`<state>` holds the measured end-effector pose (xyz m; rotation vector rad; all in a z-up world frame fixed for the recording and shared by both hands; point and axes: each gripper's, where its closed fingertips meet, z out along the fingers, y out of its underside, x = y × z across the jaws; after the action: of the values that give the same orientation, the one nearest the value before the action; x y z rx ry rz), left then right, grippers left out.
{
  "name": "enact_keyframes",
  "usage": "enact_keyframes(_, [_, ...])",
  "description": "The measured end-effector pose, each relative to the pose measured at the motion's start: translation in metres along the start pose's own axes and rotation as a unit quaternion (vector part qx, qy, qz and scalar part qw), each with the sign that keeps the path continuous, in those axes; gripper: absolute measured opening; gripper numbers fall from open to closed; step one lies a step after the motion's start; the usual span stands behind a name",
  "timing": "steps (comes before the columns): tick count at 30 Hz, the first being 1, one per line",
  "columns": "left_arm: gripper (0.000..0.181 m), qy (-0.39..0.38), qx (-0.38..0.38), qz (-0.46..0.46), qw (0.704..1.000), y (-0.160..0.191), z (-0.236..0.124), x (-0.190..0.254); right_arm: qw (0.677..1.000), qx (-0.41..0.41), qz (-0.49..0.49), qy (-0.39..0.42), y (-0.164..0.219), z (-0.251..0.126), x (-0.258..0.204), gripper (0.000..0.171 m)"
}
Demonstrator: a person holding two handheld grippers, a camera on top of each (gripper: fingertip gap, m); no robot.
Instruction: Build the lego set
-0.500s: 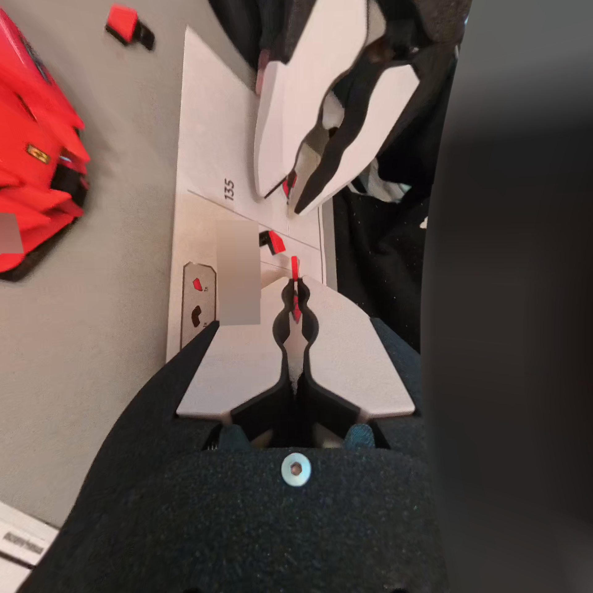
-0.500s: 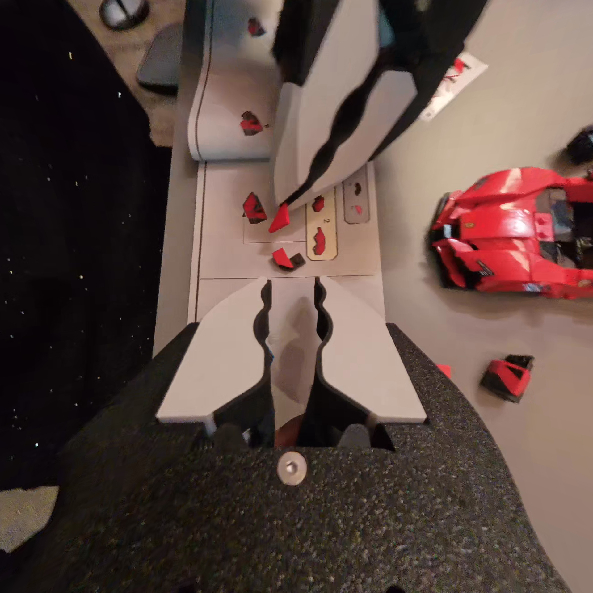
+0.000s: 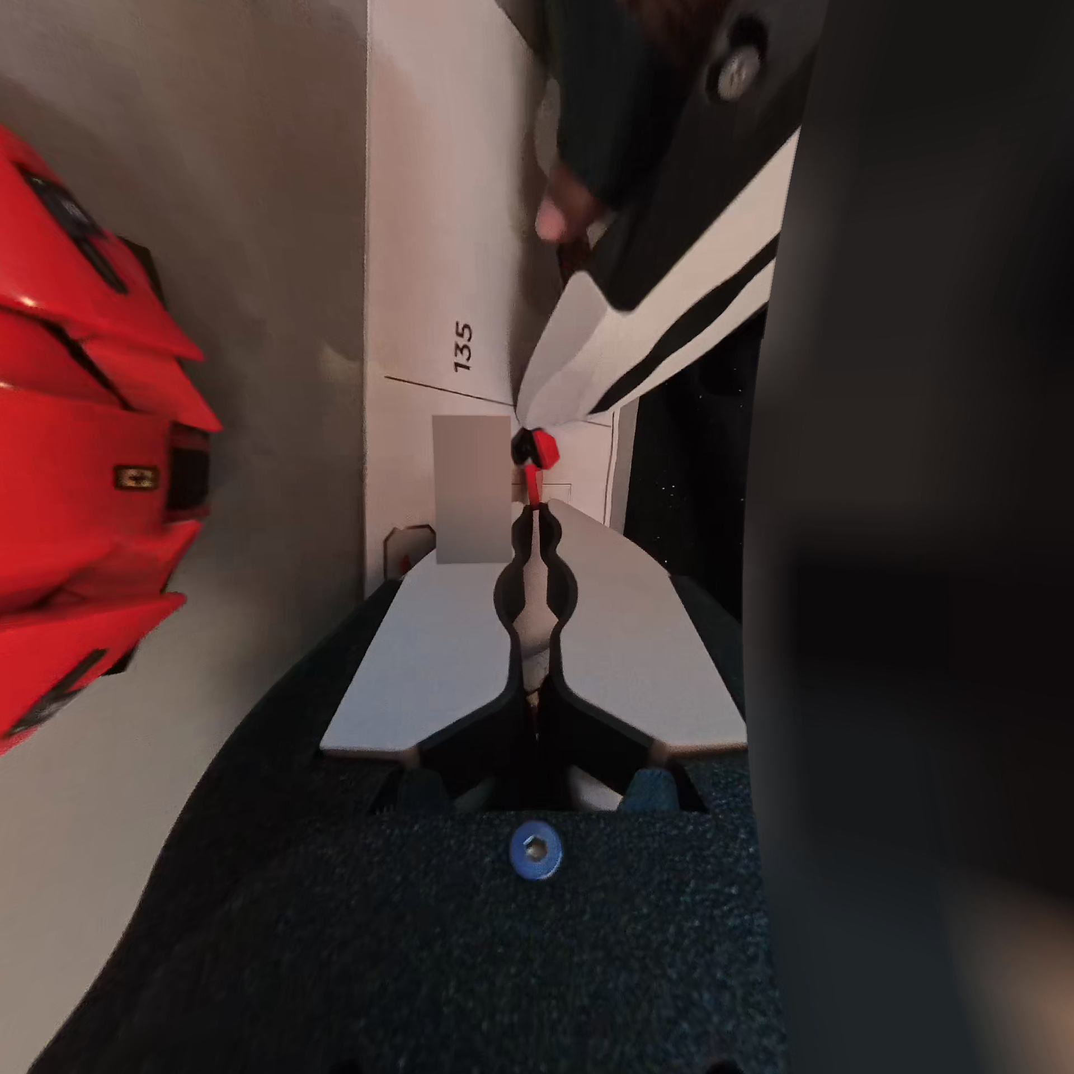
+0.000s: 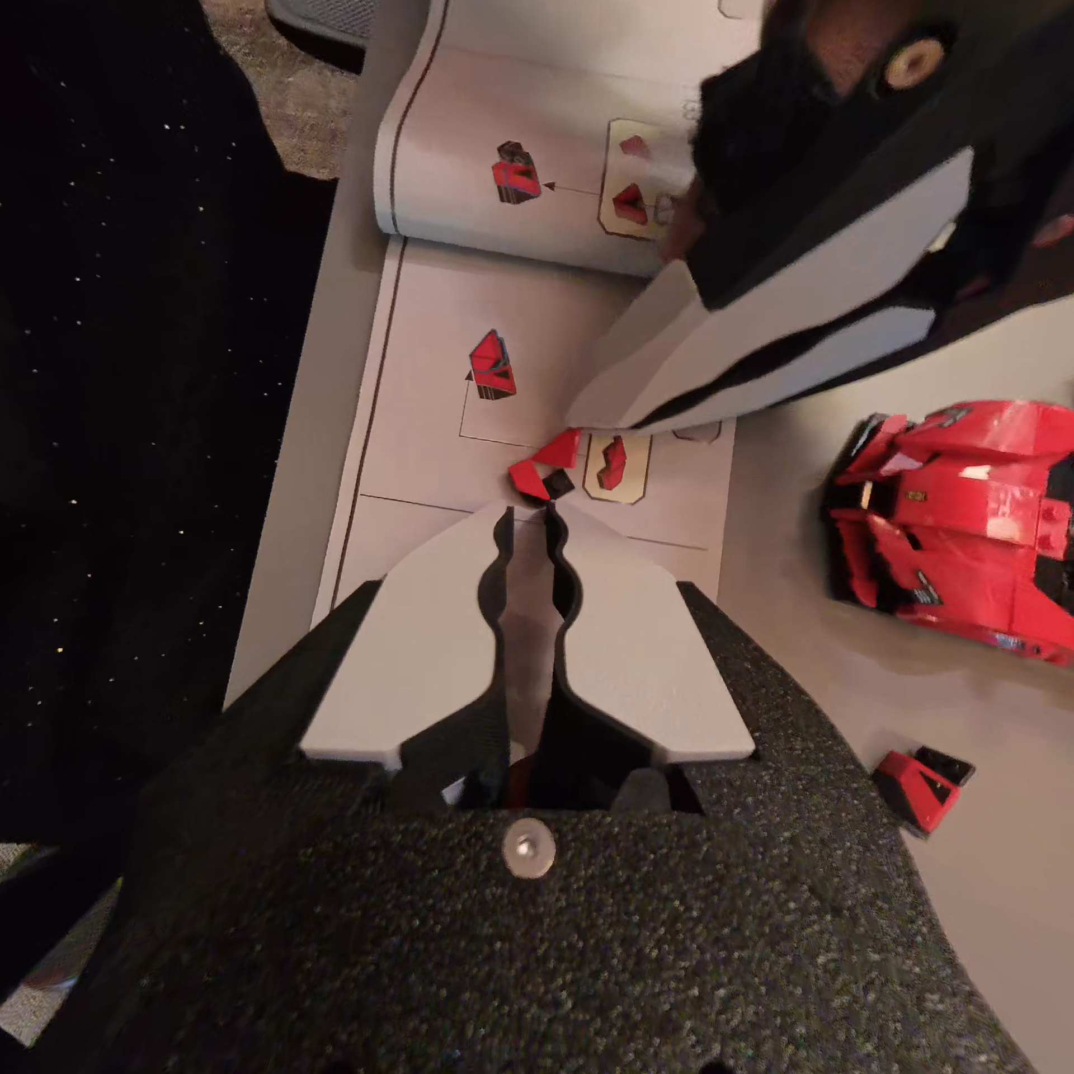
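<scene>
The lego pieces at the centre of things are tiny: a red wedge piece (image 4: 559, 450) pinched by its thin edge in the tips of the left gripper (image 3: 535, 507), and a small red-and-black assembly (image 4: 536, 481) lying on the open instruction booklet (image 4: 424, 441). The left gripper's fingers are squeezed nearly together on the wedge, which in its own view shows as a thin red sliver (image 3: 531, 487) poking out past the tips. The wedge is brought right down against the red-and-black assembly (image 3: 536, 448); they look to be touching, though I cannot tell whether they are seated together.

The right gripper (image 4: 530, 510) comes in from the opposite side with its fingers narrowly parted, holding nothing between them. Its tips sit at the near edge of the assembly, the right tip at the black part; whether it presses on it I cannot tell.

The booklet lies along the edge of the pale table (image 4: 784, 726), beside dark speckled flooring. The mostly built red car (image 4: 953, 534) stands well apart on the table, and another small red-and-black sub-assembly (image 4: 918, 787) lies loose near the right gripper's body.
</scene>
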<state>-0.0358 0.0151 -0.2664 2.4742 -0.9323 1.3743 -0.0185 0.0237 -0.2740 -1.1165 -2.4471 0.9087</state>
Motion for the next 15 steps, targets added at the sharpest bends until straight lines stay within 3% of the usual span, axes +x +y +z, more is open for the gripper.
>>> enact_keyframes(15, [0.002,0.049,-0.039,-0.005,0.998,0.0009,0.0048,0.0003,0.999,-0.002,-0.043,-0.011,-0.0053,0.0040,0.0025,0.009])
